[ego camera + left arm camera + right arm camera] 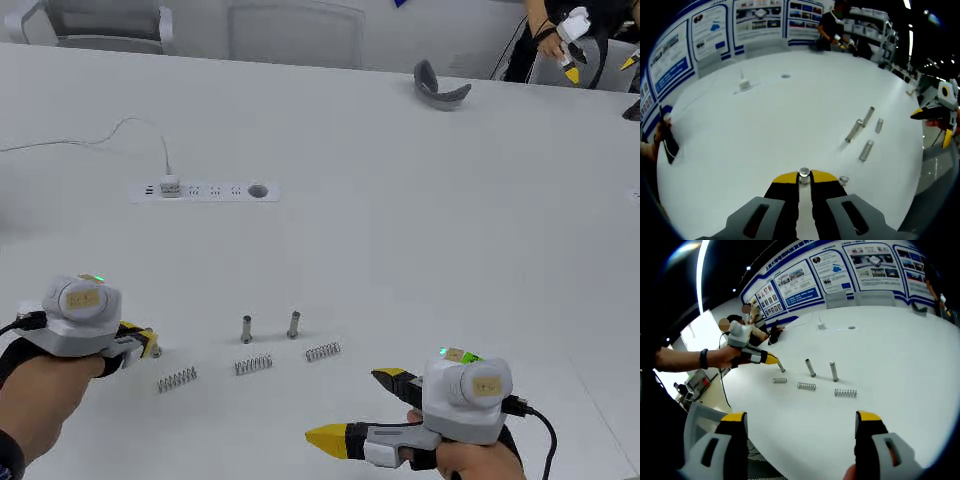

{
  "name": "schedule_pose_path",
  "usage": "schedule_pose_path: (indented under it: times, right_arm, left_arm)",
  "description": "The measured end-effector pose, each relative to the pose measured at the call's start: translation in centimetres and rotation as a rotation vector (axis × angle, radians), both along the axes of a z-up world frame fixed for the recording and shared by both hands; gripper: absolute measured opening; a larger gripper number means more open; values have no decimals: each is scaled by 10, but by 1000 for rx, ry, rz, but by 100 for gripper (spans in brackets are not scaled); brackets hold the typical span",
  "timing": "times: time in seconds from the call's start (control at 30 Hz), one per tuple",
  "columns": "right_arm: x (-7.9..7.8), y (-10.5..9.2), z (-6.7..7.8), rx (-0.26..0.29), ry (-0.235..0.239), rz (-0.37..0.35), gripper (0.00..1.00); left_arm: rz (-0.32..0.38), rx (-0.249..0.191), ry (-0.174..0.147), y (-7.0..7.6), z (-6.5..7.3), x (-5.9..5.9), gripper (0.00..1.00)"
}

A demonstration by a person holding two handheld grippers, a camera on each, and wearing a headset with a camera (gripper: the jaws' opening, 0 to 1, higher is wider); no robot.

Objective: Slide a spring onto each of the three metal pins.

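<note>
On white table: clamping end pin with left gripper; right gripper wide, empty. Pinch spring nearest pin mid-coil, feed coaxially.

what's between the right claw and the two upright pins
Two loose springs flat on the table, seen in the right gripper view.

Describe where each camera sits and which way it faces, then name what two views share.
Head view: on the person's head, facing forward and down at the table; it shows the left hand on the left gripper and the right hand on the right gripper.
Left gripper view: on the left gripper, facing along its jaws, which are shut on a pin; the right gripper shows at right.
Right gripper view: on the right gripper, facing between its open jaws toward the left gripper and left hand.
Shared: both gripper views show the standing pins and springs.
</note>
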State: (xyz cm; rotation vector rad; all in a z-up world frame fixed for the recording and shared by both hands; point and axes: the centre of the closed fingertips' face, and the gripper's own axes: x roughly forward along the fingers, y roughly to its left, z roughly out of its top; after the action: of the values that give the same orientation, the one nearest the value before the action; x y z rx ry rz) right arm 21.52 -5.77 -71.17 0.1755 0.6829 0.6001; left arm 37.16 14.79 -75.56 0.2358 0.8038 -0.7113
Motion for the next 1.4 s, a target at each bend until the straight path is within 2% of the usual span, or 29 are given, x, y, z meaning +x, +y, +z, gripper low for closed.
schedule_pose_path:
  times: [0.43, 0.67, 1.13, 1.2, 1.27, 1.4]
  right_arm:
    - [-2, -5, -3, -3, 9, -8, 90]
    - [-3, -7, -4, 0, 12, -16, 90]
    - [-3, -7, -5, 1, 11, -16, 90]
    - [-3, -7, -5, -1, 10, -16, 90]
    - [-3, -7, -6, -1, 9, -17, 90]
    - [-4, -7, -6, 1, 9, -19, 90]
  left_arm:
    - [-42, -3, -13, -23, 1, 4, 7]
    - [-61, 5, -25, -26, 1, 3, 8]
    - [-60, -6, -8, -26, -1, 1, 9]
    - [-44, -20, 12, -26, 0, -2, 9]
    - [-52, -11, 5, -26, -1, -2, 9]
    - [-45, -13, 28, -24, -4, -7, 14]
